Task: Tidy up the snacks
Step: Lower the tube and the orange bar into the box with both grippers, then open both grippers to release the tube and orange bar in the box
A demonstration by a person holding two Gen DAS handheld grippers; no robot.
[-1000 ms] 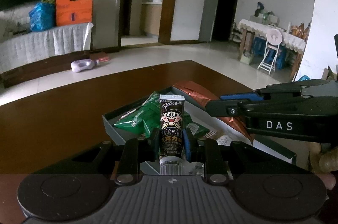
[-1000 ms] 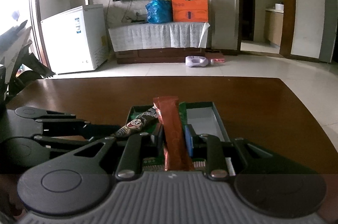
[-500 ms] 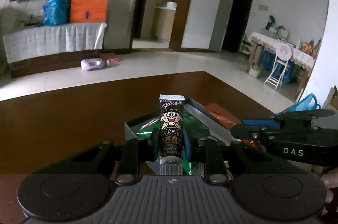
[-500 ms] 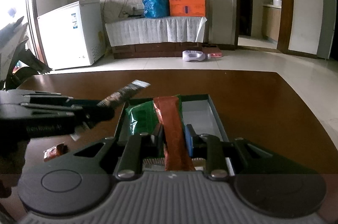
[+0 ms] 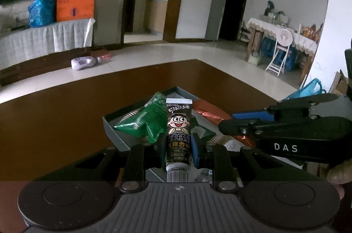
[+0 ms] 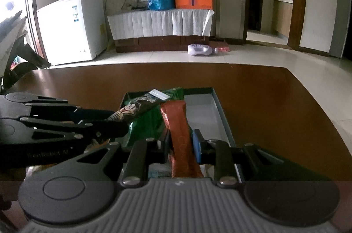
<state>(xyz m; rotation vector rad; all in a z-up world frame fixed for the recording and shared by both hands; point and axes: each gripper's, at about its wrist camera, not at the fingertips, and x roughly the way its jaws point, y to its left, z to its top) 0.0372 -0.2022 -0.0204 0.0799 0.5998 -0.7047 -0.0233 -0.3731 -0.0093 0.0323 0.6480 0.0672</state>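
My left gripper is shut on a black cartoon-printed snack tube, held upright above the grey box. Green snack packets lie inside that box. From the right wrist view the tube points across the box's left side, with the left gripper around it. My right gripper is shut on a long orange-brown snack bar held over the box. In the left wrist view the right gripper comes in from the right with the bar.
The box rests on a dark brown table whose far edge lies just beyond it. The box's right half shows a bare grey floor. A person's fingers hold the right gripper's handle.
The left gripper swung away to the left with the tube, then came back over the box. The right gripper with the bar dipped a little toward the box.
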